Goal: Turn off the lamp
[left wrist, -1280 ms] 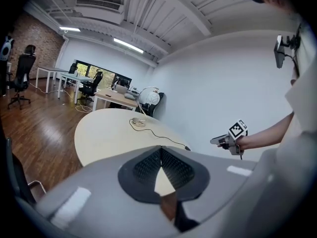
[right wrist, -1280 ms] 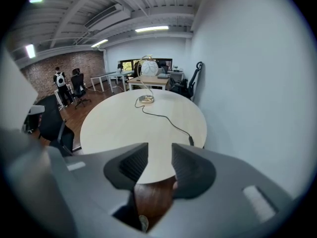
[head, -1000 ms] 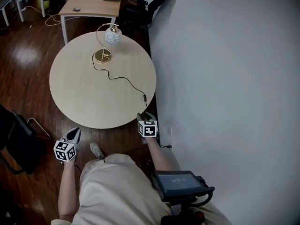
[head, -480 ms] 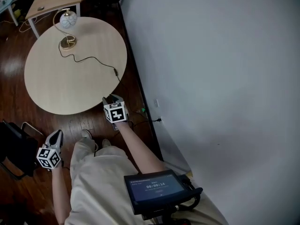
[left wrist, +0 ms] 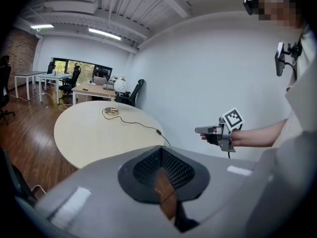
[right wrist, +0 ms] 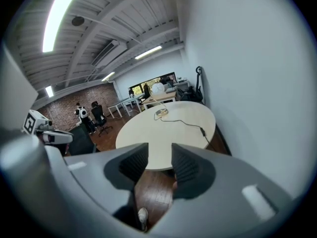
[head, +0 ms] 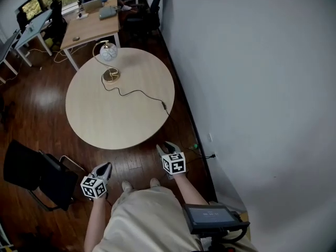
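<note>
Small lamp, white globe shade on brass base point(head: 108, 52), stands at the far side of the round pale wooden worktop point(head: 100, 125). Its black cord point(head: 137, 92) carries a small block point(head: 164, 105), likely the switch, near the wall-side rim. Left hand-held gripper point(head: 104, 167): jaws together, empty. Right hand-held gripper point(head: 167, 147): jaws apart, empty, nearer the block. Best to step in and press squarely without dragging the cord.

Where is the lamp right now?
In the head view, the lamp stands on the far left part of the round table, close to the wooden desk. Its cord trails across the top toward the wall.
</note>
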`<state>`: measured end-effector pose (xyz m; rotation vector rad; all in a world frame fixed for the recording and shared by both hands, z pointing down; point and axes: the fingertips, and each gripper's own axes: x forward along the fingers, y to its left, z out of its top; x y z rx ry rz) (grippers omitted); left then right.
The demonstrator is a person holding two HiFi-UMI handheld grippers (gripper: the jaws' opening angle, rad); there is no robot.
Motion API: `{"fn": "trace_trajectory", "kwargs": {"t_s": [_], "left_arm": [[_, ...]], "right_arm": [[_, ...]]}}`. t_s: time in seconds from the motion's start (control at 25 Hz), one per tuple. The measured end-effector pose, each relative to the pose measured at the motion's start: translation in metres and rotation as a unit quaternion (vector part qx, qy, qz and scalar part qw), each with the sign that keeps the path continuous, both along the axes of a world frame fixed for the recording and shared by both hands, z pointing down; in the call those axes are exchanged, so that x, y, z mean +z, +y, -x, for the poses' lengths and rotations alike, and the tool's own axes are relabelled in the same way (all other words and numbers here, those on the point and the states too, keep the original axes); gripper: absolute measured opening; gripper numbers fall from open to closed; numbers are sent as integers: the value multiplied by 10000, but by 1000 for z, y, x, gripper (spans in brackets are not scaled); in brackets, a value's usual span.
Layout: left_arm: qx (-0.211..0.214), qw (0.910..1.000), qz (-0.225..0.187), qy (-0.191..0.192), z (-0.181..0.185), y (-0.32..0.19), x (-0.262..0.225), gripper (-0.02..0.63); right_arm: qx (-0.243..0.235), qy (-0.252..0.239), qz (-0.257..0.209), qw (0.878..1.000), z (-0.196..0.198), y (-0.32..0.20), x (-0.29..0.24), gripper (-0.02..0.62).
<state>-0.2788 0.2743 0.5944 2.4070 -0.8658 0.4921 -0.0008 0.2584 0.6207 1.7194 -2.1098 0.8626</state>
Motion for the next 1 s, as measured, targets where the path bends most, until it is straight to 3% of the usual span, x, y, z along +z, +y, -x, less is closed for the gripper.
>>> {"fn": "trace_trajectory", "kwargs": {"t_s": [0.12,0.2,0.44,0.56,0.68,1.0], "left_arm": [[-2,10000,1,-11,12,2,0,-17],[-30,10000,28,-17,21,0,3,-17],[-63,9999,160,2,39,-7,14,-17],[-37,9995,296,97,37,-7,16,-17],[141,9992,319,194,22,-6,12,-17],[845,9958,323,166,-31,4,13,-17]], "right_arm": [[158,-6,-79,9998,-9,30,6,111],[340,323,-136,9988,-22,47,4,5],[526,841,89,9950,-40,71,15,4],[940,942,200,9909,-50,72,20,3],[1384,768,194,9872,-54,70,17,3],[1510,734,277,9854,-54,94,34,3]]}}
